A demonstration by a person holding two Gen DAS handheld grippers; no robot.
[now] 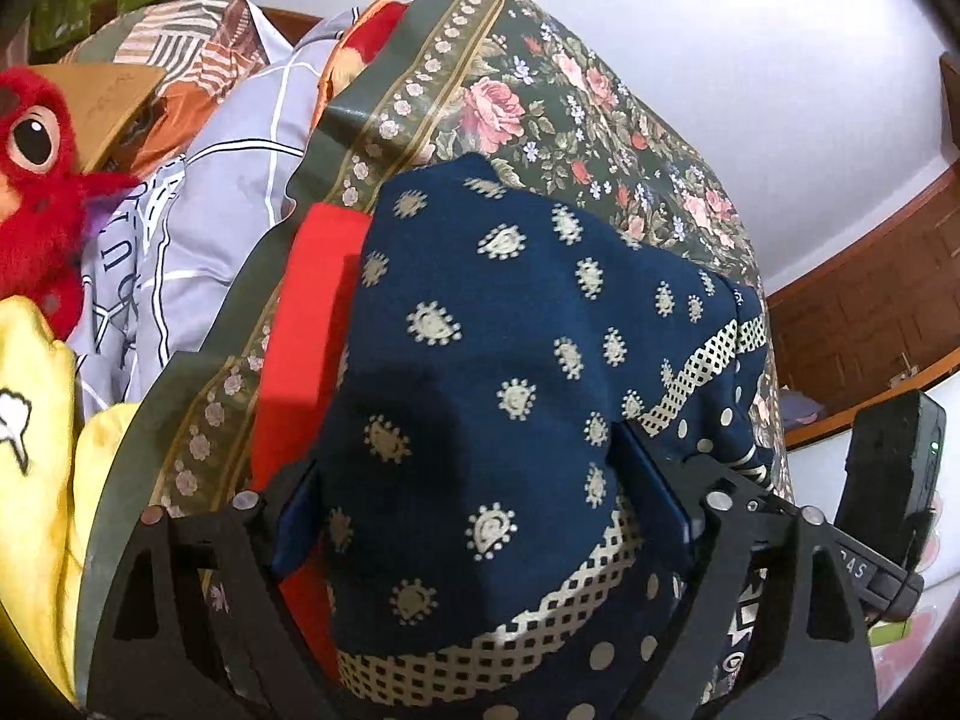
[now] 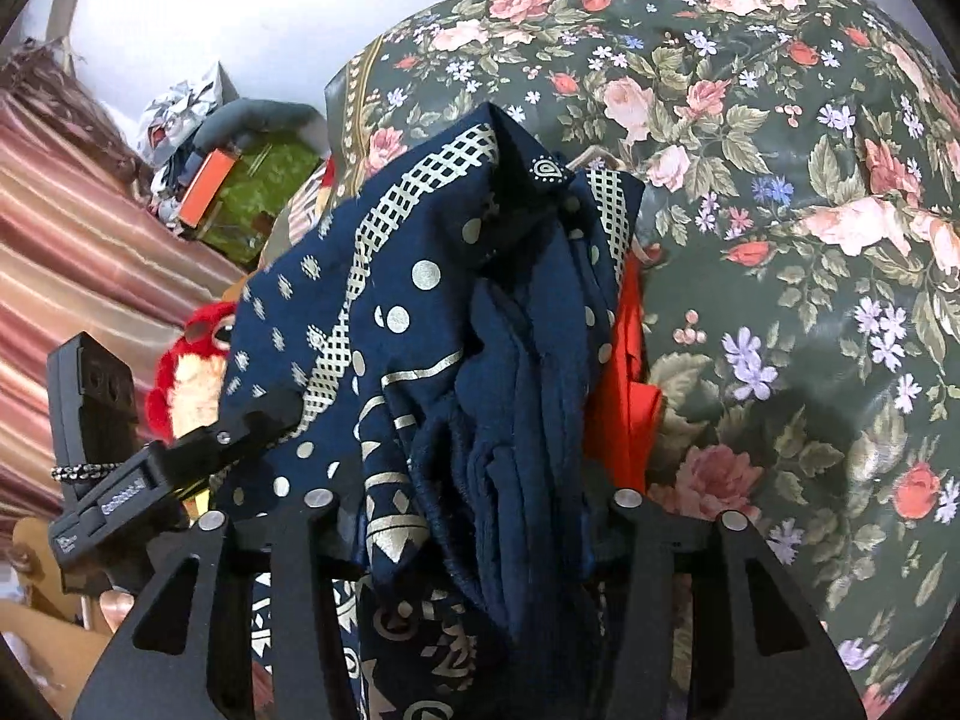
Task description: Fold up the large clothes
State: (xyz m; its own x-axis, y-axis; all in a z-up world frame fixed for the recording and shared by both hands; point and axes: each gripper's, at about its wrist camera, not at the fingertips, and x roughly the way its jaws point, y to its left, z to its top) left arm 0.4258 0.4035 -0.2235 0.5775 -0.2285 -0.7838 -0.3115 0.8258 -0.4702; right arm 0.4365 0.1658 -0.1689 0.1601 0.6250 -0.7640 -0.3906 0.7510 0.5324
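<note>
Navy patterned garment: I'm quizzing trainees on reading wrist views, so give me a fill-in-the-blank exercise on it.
1. The navy patterned garment lies on a ____ garment.
2. Both lie on a dark green bedspread printed with ____.
3. The plush toy beside the bedspread is ____.
4. The left gripper and right gripper both have ____ fabric between their fingers.

Missing words: red; flowers; red; navy

A bed covered with a dark green floral sheet [image 1: 606, 120] patterned in pink roses carries everything. On it lies a navy blue garment with cream paisley print [image 1: 498, 330], folded over a bright red cloth [image 1: 300, 324] that shows along its edge. Beside these on the bed rest a grey quilt with white lines [image 1: 240, 180], a red plush toy [image 1: 42, 180] and a yellow cushion [image 1: 36, 468].
</note>
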